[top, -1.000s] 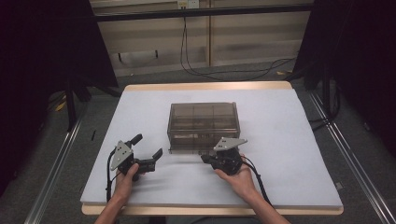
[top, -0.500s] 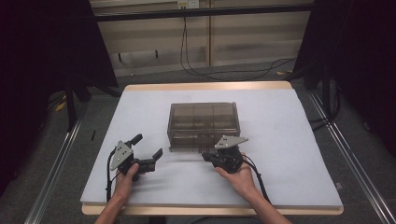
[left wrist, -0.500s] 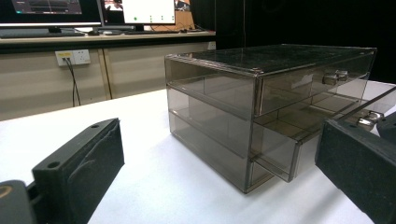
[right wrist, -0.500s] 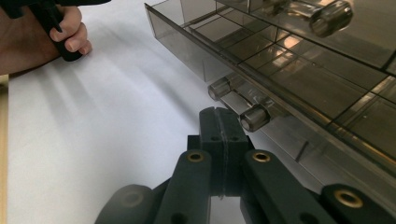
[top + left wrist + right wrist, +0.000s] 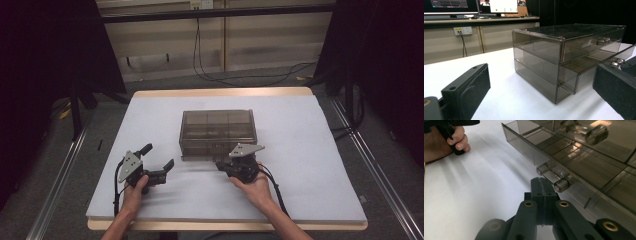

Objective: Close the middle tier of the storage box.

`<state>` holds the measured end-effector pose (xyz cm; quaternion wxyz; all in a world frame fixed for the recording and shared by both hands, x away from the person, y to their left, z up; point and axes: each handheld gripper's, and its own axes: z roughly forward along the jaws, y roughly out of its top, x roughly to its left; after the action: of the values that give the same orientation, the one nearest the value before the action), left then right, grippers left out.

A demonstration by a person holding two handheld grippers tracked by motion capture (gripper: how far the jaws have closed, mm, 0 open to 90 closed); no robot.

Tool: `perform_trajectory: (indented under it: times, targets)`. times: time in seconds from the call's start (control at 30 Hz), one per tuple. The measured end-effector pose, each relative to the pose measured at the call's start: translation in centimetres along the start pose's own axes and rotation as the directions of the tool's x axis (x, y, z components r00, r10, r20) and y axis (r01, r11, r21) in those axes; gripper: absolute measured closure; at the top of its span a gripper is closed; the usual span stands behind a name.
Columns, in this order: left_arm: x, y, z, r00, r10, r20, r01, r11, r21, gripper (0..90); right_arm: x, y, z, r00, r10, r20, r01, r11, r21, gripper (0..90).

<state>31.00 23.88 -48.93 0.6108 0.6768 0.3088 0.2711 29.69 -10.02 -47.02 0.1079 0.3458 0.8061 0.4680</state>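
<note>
- Smoked clear plastic box (image 5: 218, 131) w/ two drawers sits mid-table, nearer the person's edge than the far one.
- Lower drawer (image 5: 571, 75) stands part-way out toward the person; its handle (image 5: 552, 178) is a clear bar btwn two round posts.
- Right gripper (image 5: 226, 168) lies at the box's front, jaws pressed flat together w/ nothing btwn them, tips just below the handle; touching or not, can't tell.
- Left gripper (image 5: 159, 161) rests on the table (image 5: 310, 165) left of the box, jaws spread wide, holding nothing.
- Handling, as a guess: box looks light, stiff, slick, prob. brittle at corners; it may slide on the smooth top when the drawer is pulled or pushed.
- Best hold: pinch the handle bar across its middle, or hook behind it; thin drawer walls are a poor grip.
- Left gripper could brace the box's side or top so it won't shift.
- Room: bare table on both sides and in front, so the drawer has space to travel toward the person; table edges are well apart from the box.
</note>
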Motion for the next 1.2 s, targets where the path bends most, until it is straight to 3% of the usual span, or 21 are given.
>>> perform_trajectory:
  times: [1.2]
  targets:
    - [0.04,0.00,0.01,1.0000,0.000,-0.001,0.000,1.0000,-0.001,1.2,-0.80,0.55,0.31,0.9997,0.008,0.025,-0.008,1.000,-0.014,90.0]
